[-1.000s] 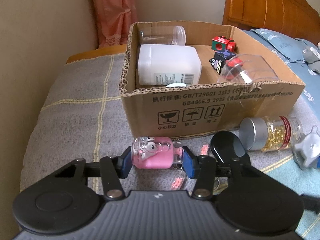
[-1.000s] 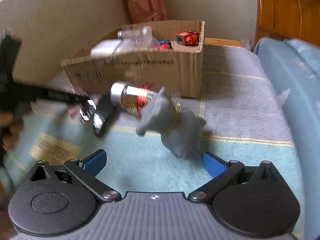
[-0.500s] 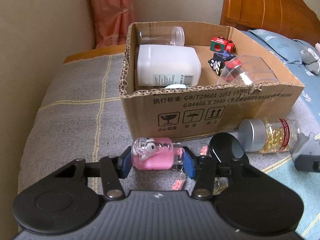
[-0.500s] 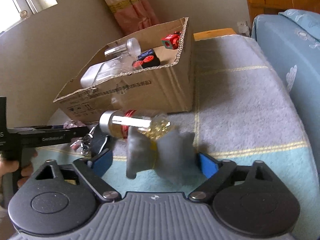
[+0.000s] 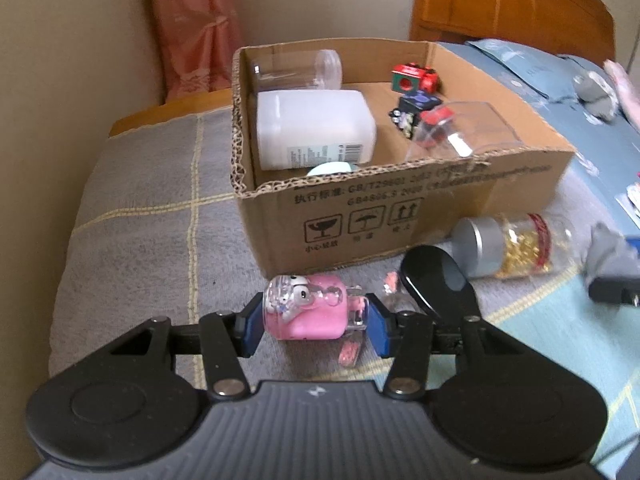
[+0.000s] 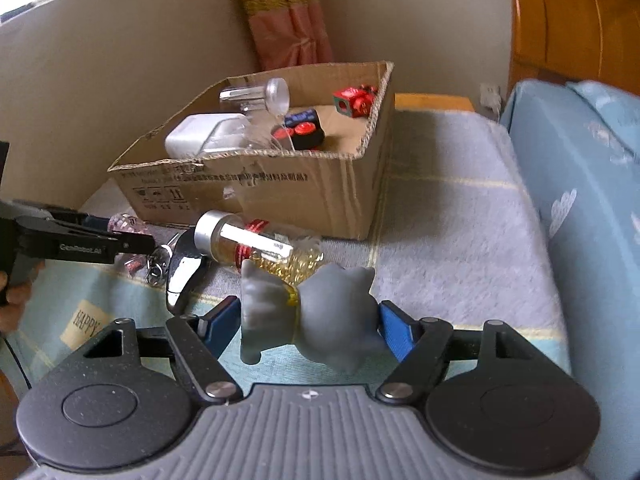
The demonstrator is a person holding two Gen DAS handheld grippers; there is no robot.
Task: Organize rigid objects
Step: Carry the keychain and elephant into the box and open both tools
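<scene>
Your left hand-held gripper [image 5: 313, 326] is clenched on the pink keychain charm [image 5: 306, 307], its blue pads pressed to both ends, the charm lying on its side just in front of the cardboard box [image 5: 400, 208] on the grey blanket [image 5: 140, 220] that covers the bed. In the box you have a white plastic bottle [image 5: 314, 134] against the left wall, a clear jar [image 5: 296, 70] behind it, small red and dark toy blocks [image 5: 414, 78] toward the back right, and a clear plastic container [image 5: 460, 128] leaning at the front right corner. Just right of the charm, a black glossy case [image 5: 436, 284] lies flat, and beside it rests a silver-capped bottle of golden capsules [image 5: 516, 246], tipped on its side near the box's front wall. Farther right, your right hand-held gripper [image 6: 308, 326] is grasping the grey animal figurine [image 6: 316, 320], both blue pads against its sides; whether it touches the light blue sheet [image 6: 120, 292] below you cannot tell. From the right wrist view, the capsule bottle lies just beyond the figurine, and the box stands behind it.
</scene>
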